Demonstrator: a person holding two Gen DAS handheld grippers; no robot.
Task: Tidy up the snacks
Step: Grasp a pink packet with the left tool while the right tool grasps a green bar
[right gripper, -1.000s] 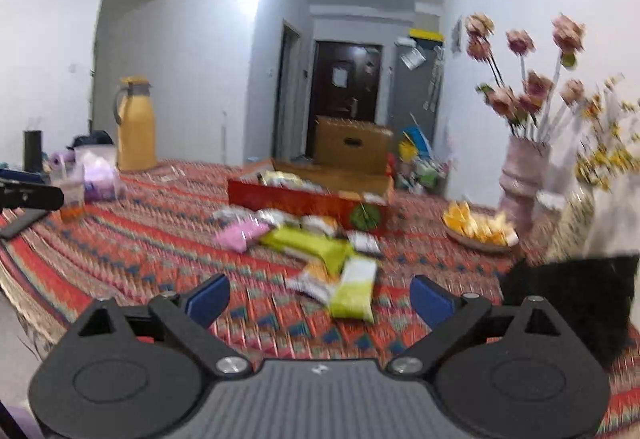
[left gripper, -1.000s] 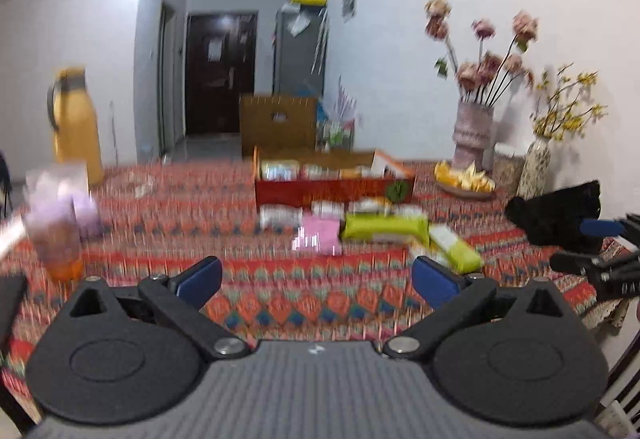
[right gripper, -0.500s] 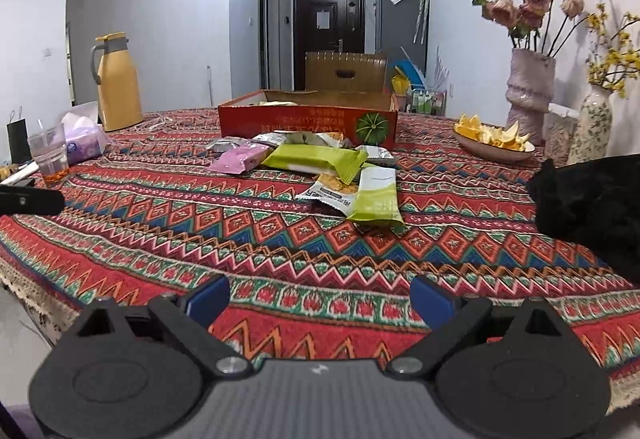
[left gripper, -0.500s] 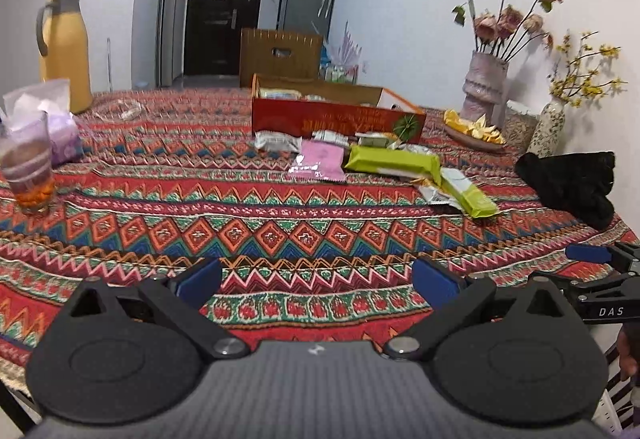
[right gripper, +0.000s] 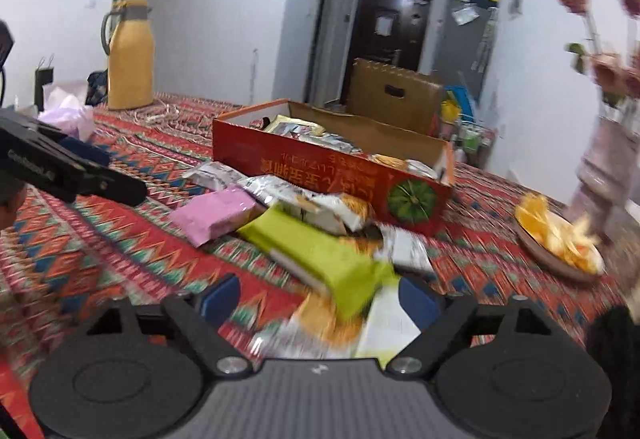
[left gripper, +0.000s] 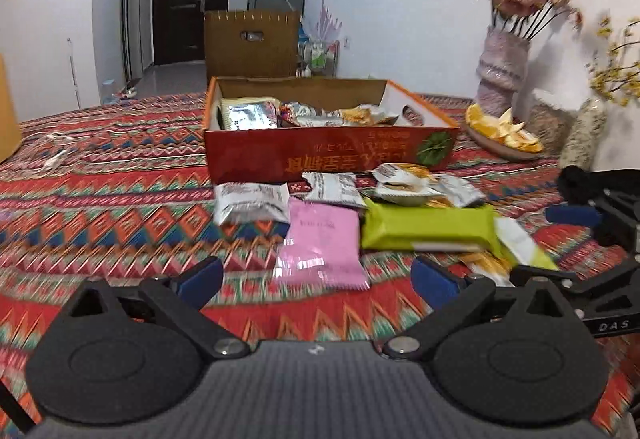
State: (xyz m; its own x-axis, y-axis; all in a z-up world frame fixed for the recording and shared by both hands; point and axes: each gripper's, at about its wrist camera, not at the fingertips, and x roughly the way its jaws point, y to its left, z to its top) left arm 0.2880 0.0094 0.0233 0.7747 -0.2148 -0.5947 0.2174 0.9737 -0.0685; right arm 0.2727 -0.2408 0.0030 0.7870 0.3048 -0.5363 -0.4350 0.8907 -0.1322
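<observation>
The red box carries orange lettering, upside down and unreadable; "DAS" marks the right gripper. The green packet lies flat on the tabletop, long axis slanting toward this gripper, its near end between the closing, untouching jaws. The left gripper gapes, just short of the pink packet.

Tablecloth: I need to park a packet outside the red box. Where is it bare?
Bare tablecloth lies left of the red box and the pink packet, toward the yellow jug. In front of the box, packets crowd; right, the fruit plate.
</observation>
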